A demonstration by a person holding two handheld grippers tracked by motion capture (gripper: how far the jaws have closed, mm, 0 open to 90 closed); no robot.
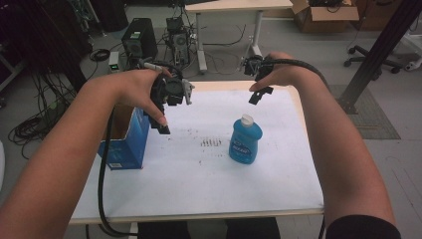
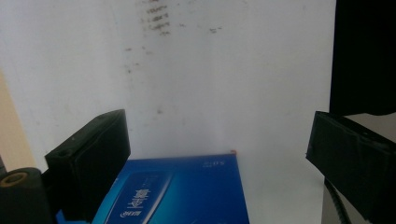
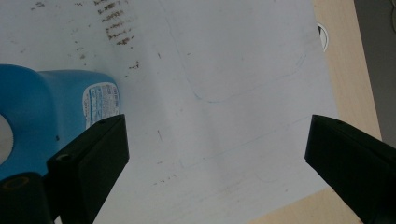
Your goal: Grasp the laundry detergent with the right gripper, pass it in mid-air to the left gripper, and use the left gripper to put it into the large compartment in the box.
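Both tongs hang above the counter [image 1: 199, 184] with jaws apart and empty, the left tongs [image 1: 164, 122] over the box [image 1: 124, 144], the right tongs [image 1: 259, 94] near the bottle [image 1: 245, 142].

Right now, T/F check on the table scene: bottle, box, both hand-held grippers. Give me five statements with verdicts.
1. The blue bottle stands upright on the white sheet. True.
2. The right hand-held gripper is clamped on the bottle. False: its jaws stand open, above and apart from the bottle.
3. The blue box sits at the table's left edge, its top open. True.
4. The left hand-held gripper holds the box. False: its jaws are open with nothing between them, hovering just above the box.
5. The bottle's cap is off. False: a white cap is on it.
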